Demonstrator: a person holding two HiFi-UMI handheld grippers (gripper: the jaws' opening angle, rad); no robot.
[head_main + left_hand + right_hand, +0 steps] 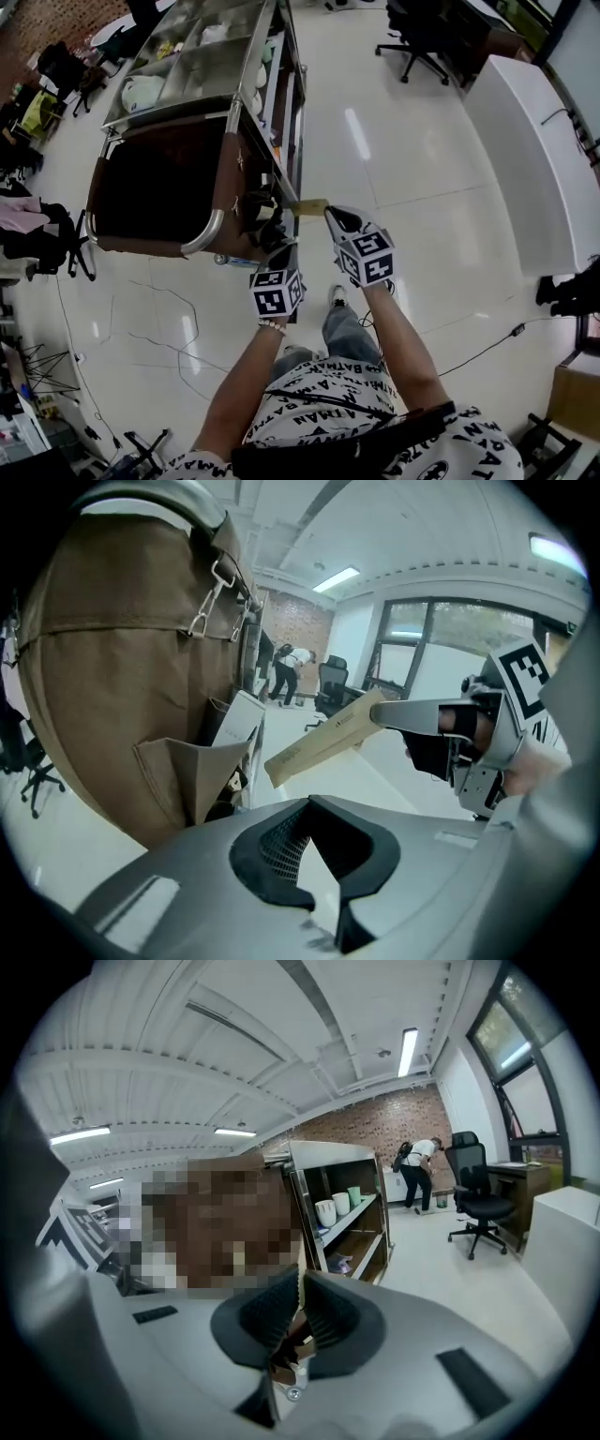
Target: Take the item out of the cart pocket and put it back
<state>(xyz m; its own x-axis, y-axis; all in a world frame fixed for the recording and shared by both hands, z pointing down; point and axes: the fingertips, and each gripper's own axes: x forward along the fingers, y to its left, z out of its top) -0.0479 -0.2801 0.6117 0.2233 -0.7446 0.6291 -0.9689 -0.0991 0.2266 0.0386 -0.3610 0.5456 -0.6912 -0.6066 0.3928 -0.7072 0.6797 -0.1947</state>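
Patterned shirt: closest to us at the bottom of the head view, with both bare forearms reaching forward from it.
Left gripper: we find it low beside the cart's brown side. In its own view the jaws stand a little apart, and only pale floor shows through the narrow gap. It holds nothing.
Right gripper: just to the right of the left one. Its jaws are pressed together on the near end of the item, and in its own view we see a thin edge pinched between the dark pads.
Item: a flat tan strip, out of the pocket and held in the air between the right gripper and the cart. In the left gripper view it slants downward toward the pocket, and its free end is clear of it.
Pocket: a brown fabric pouch on the bag's side, with its mouth gaping open.
Brown bag: hung from the steel frame by metal clips.
Cart: steel top with compartments. We see cups on a side shelf in the right gripper view.
Floor: glossy and pale, with thin cables trailing across it.
Office chair: well apart from the cart.
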